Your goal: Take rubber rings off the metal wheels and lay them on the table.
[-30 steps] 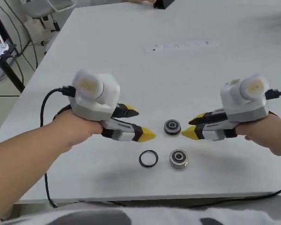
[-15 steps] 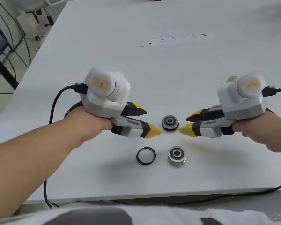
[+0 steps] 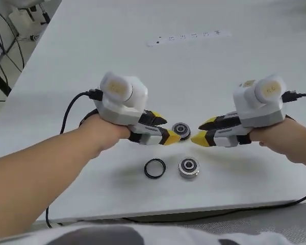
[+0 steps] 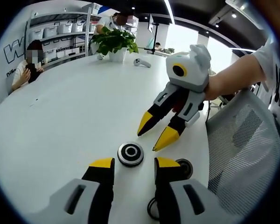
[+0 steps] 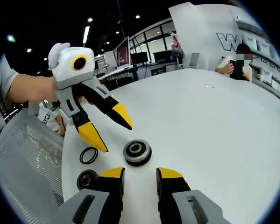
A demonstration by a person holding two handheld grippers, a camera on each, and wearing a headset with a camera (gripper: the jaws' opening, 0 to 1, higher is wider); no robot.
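Note:
A dark-rimmed metal wheel lies flat on the white table, between my two grippers. My left gripper comes at it from the left, open, its yellow tips just short of the wheel. My right gripper faces it from the right, also open and empty. In the left gripper view the wheel sits just beyond my own jaw tips, with the right gripper past it. The right gripper view shows the same wheel ahead of its jaws. A loose black rubber ring and a silvery wheel lie nearer me.
A white power strip lies far back on the table. A black cable runs from the left gripper, another from the right gripper off the table's near edge. A potted plant stands at the table's far end, where a person sits.
Both grippers have closed in on the wheel from either side, the left one moving further right. The ring and the silvery wheel have stayed put; the head camera shifted.

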